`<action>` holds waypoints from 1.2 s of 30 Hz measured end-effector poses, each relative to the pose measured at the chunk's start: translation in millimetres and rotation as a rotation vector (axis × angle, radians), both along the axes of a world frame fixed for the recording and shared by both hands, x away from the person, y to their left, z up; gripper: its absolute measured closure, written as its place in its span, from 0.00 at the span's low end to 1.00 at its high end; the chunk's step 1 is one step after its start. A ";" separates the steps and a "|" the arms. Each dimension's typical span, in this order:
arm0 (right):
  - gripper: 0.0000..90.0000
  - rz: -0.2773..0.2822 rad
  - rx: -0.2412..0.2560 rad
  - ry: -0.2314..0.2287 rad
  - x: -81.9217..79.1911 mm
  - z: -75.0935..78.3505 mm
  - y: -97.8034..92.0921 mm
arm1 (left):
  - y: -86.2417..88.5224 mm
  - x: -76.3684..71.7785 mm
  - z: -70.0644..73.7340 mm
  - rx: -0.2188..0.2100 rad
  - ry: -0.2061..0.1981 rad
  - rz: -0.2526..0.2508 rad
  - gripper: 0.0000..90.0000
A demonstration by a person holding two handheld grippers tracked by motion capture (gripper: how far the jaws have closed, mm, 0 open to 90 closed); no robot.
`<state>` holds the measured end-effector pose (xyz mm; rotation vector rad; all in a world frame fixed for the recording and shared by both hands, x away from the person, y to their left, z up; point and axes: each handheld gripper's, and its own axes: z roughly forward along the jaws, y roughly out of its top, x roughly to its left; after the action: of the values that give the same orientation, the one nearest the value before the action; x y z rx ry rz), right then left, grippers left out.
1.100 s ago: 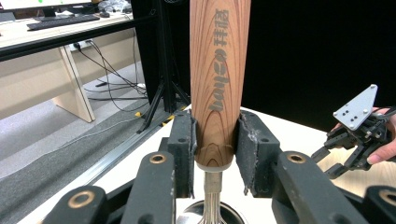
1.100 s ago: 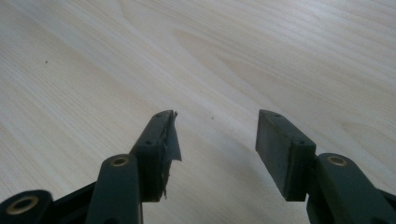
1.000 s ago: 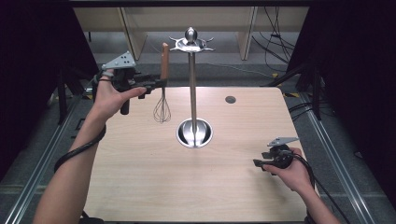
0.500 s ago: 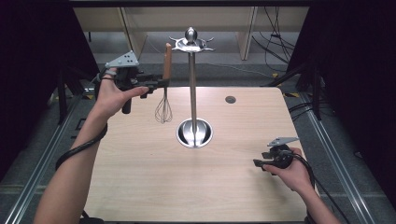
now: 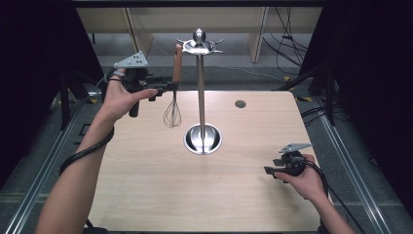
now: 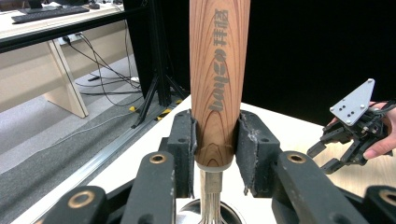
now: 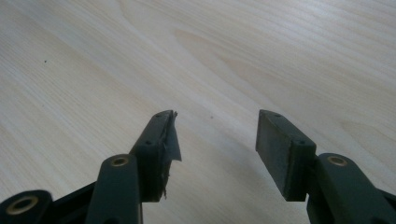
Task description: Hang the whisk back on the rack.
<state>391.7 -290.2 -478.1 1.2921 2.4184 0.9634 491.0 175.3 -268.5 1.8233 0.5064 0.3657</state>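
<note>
Left gripper (image 5: 168, 87) sits at about 10 o'clock from the table's centre, lifted off the surface. Its jaws pinch the wooden handle of the whisk (image 5: 174, 92); in the left gripper view I see both pads pressed flat against the handle (image 6: 218, 84) near its lower end, just above the metal collar where the wires start.

Whisk hangs upright, handle up, wire bulb down, clear of the table (image 5: 146, 185). It is just beside the rack (image 5: 201, 92), at the rack's 9 o'clock; the handle top comes close under one hook arm of the rack's crown. I cannot tell whether handle and hook touch.

Rack: polished pole on a round base, standing near 12 o'clock from the table's centre. The base shows at the lower edge of the left gripper view, behind the whisk wires.

Right gripper (image 5: 269, 170) is at about 4 o'clock, low over the table, well apart from rack and whisk. Its jaws are spread with nothing between them; in the right gripper view I see bare wood grain between the two pads (image 7: 280, 149). One pad has a torn, ragged edge.

In the left gripper view the right gripper (image 6: 327, 156) shows far off at 3 o'clock, jaws apart, the grey plate on top.
</note>
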 end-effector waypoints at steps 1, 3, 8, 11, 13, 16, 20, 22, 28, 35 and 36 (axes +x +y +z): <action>0.53 0.000 0.000 0.000 0.0 -0.1 0.1 | -0.5 0.2 -0.1 0.000 0.001 0.000 0.76; 0.53 0.000 0.000 0.001 -0.1 0.0 0.2 | -1.4 0.6 -0.3 0.004 0.001 0.000 0.76; 0.53 0.001 -0.001 0.002 0.1 -0.1 0.2 | -4.0 1.7 -0.7 0.014 0.007 0.007 0.76; 0.53 0.000 0.002 -0.002 0.1 -0.5 0.4 | -6.6 2.4 -2.1 0.023 0.014 0.008 0.76; 0.53 0.000 0.001 -0.001 0.1 -0.3 0.4 | -7.5 2.6 -2.8 0.022 0.017 0.008 0.76; 0.53 0.003 -0.008 0.008 -0.2 0.7 -0.1 | -9.4 3.7 -4.0 0.030 0.020 0.013 0.76; 0.53 0.001 0.000 -0.002 0.1 -0.2 0.3 | -11.1 3.5 -4.7 0.031 0.023 0.023 0.75; 0.53 0.001 -0.001 -0.001 0.0 -0.1 0.3 | -11.4 2.9 -5.0 0.030 0.020 0.025 0.75; 0.53 0.000 0.001 -0.004 -0.1 0.1 -0.1 | -7.8 -3.3 -8.1 0.001 0.024 0.055 0.67; 0.53 -0.002 0.002 -0.005 -0.2 0.0 0.2 | 12.0 -26.0 -17.0 -0.016 0.003 0.095 0.56; 0.53 -0.003 0.002 -0.004 -0.2 -0.1 0.3 | 15.5 -30.0 -19.1 -0.019 0.001 0.102 0.55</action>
<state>391.4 -289.9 -478.2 1.2919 2.4127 0.9668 461.0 190.9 -287.6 1.7839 0.6034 0.4281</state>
